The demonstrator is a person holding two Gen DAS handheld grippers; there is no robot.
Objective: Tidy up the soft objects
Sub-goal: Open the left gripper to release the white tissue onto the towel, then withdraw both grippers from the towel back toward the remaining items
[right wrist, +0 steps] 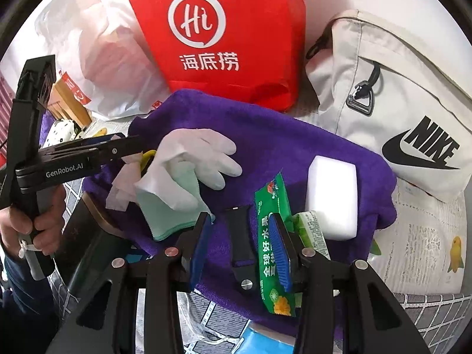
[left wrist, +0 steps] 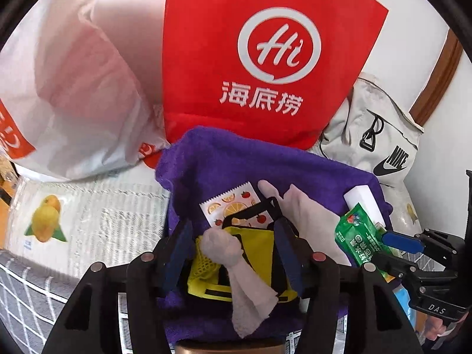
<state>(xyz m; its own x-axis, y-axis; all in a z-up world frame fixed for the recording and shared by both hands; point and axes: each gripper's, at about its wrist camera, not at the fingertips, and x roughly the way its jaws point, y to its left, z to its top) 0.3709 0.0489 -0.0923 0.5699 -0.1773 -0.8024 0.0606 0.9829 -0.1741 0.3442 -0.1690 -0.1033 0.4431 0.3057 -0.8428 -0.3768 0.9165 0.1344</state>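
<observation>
- My left gripper [left wrist: 233,250] stood half open over the yellow pouch [left wrist: 256,242]. The crumpled tissue [left wrist: 219,244] lay between the pads, but neither pad pressed on it.
- My right gripper [right wrist: 242,244] was also apart, a bit narrower. A black strap [right wrist: 239,236] lay between the pads, and the green packet [right wrist: 267,206] ran under one finger. I held nothing there.
- The soft things lay on the purple towel [left wrist: 295,162]: the white glove [right wrist: 200,153] on a green cloth [right wrist: 165,206], and the white sponge [right wrist: 332,194] near the towel's edge.
- Risk, I judged: if the left pads closed here, they could catch the pouch strap together with the tissue, because both lay in the same gap.
- Risk on the right: the packet was slippery and so close to the finger that a closing could drag it, or pinch the towel.
- The red bag [right wrist: 224,29] stood behind the towel; its inside was hidden.
- The white plastic bag [left wrist: 73,73] showed something pale pink through its wall.
- The grey sports bag [right wrist: 398,88] looked zipped.
- What the pouch held, I could not tell.
</observation>
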